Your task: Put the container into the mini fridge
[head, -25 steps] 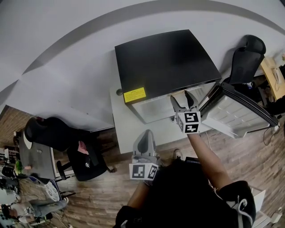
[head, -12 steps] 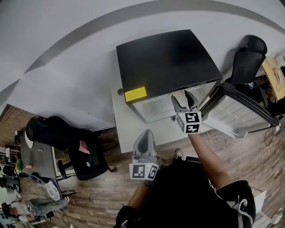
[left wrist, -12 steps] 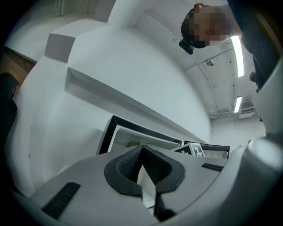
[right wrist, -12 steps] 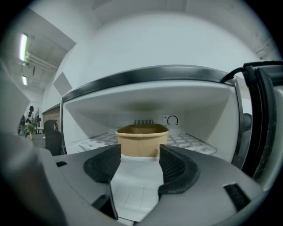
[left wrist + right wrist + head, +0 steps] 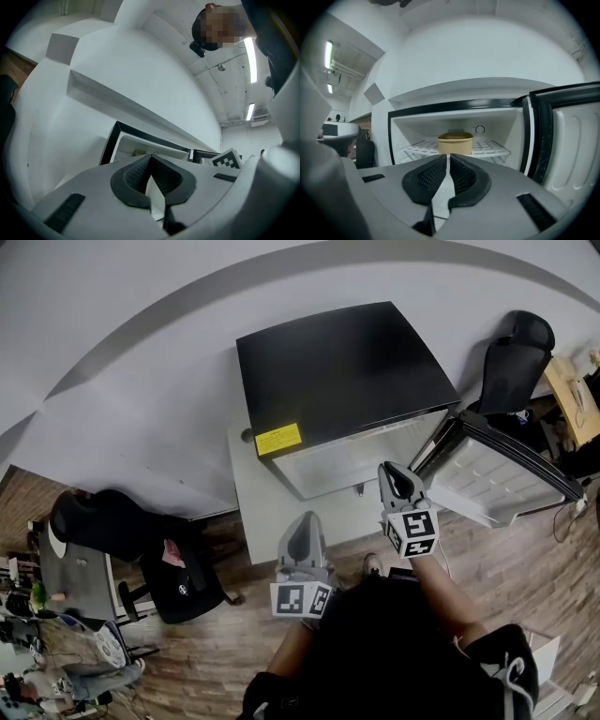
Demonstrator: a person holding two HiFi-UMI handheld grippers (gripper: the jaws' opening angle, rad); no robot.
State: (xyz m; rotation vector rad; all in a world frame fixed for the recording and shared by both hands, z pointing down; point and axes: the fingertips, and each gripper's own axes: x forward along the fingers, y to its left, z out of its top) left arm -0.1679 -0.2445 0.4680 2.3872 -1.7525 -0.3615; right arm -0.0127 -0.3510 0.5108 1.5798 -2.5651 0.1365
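The tan round container (image 5: 455, 143) stands on the white wire shelf inside the mini fridge (image 5: 342, 367), whose door (image 5: 492, 474) hangs open to the right. My right gripper (image 5: 398, 482) is in front of the opening, apart from the container. Its jaws have just been closing and now meet with nothing between them (image 5: 449, 157). My left gripper (image 5: 304, 535) is held lower and closer to the body, shut and empty (image 5: 151, 159), pointing toward the fridge (image 5: 140, 145).
The fridge sits on a low white platform (image 5: 267, 512) against the wall. A black office chair (image 5: 511, 362) stands behind the open door (image 5: 567, 136). Another black chair (image 5: 178, 568) and a desk are at the left on the wooden floor.
My right gripper has drawn back from the fridge opening toward the person, and its jaws went from open to shut. The left gripper has stayed where it was.
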